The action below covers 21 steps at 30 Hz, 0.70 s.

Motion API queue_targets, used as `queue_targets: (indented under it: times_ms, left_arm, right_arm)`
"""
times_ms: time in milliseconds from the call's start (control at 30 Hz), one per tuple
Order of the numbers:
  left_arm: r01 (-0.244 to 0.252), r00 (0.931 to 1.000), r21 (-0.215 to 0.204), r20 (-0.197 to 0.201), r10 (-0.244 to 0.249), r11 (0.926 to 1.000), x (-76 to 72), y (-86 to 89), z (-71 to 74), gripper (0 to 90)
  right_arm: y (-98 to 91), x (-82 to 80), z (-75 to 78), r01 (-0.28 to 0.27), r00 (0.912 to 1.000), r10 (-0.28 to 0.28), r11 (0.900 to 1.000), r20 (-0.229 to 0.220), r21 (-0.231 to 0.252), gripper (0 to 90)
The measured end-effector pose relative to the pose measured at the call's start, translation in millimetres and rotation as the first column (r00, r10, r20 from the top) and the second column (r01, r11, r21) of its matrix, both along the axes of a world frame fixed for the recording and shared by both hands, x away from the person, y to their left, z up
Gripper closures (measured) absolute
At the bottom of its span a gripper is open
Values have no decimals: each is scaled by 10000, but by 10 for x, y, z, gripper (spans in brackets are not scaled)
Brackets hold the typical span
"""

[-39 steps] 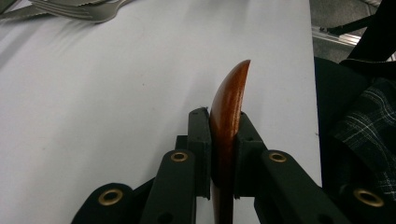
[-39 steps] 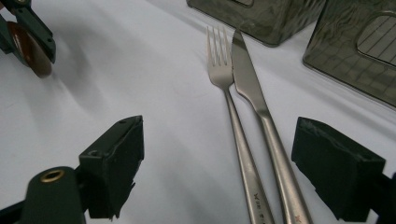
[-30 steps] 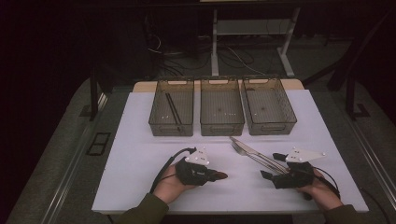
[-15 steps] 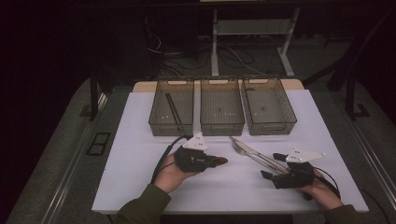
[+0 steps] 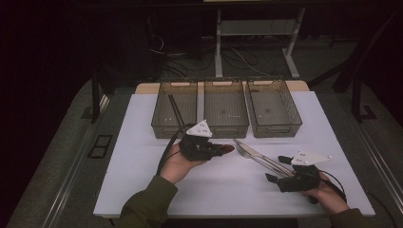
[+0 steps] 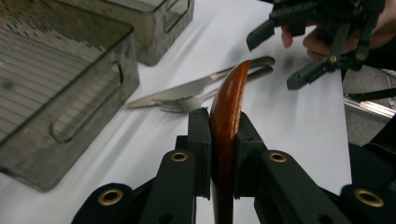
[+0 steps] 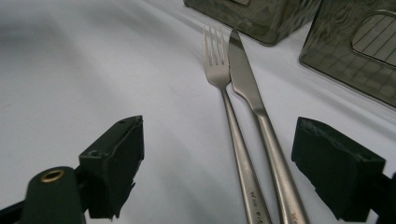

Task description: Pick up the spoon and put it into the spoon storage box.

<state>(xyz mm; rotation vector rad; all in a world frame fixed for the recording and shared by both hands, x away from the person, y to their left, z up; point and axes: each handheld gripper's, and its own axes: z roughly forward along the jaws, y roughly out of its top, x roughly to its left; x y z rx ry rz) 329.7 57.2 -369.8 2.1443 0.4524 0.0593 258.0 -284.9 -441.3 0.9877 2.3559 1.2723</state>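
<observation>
My left gripper [image 5: 216,149] is shut on a brown wooden utensil [image 5: 227,148], held above the white table just in front of the bins. In the left gripper view, the utensil's curved tip [image 6: 232,88] sticks out past the closed pads [image 6: 201,135]. A metal fork [image 5: 247,155] and knife [image 5: 250,148] lie side by side on the table, right of centre. My right gripper [image 5: 278,168] rests open near the table's front right, its jaws on either side of their handles. From the right gripper view, the fork [image 7: 223,79] and knife [image 7: 243,74] run away from between my wide jaws.
Three smoky clear bins stand in a row at the back: left [image 5: 161,126], middle [image 5: 225,129], right [image 5: 280,129]. Dark thin sticks [image 5: 176,111] lie in the left bin. The white table [image 5: 142,180] has free room at front left.
My left hand has lifted off the table and moved back toward the bins with the wooden utensil. The right hand has stayed put.
</observation>
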Motion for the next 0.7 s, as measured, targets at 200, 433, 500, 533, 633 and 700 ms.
queue_targets:
  times_ms: [200,433,500,533,633,700]
  left_arm:
    - [-99,10000,-171,-6,99,9998,107,-34,96,800]
    - [-129,9998,-246,124,132,9996,233,-94,197,800]
    - [-163,9997,-211,155,167,9996,268,-117,225,800]
    - [-204,9996,-218,164,208,9996,286,-130,238,800]
    - [-270,9994,-161,227,274,9995,353,-162,277,800]
    - [-315,9991,-108,296,318,9994,402,-188,299,799]
  right_arm:
    - [-1,-6,2,13,10000,-12,10000,-85,52,164]
    - [-4,-6,5,12,10000,-12,10000,-42,47,164]
    - [-4,-6,6,14,10000,-13,10000,-42,51,164]
    - [-4,-5,5,15,10000,-15,10000,-37,64,163]
    - [-5,-6,6,10,10000,-10,10000,-35,66,163]
    - [-5,-6,7,11,10000,-10,10000,-51,70,163]
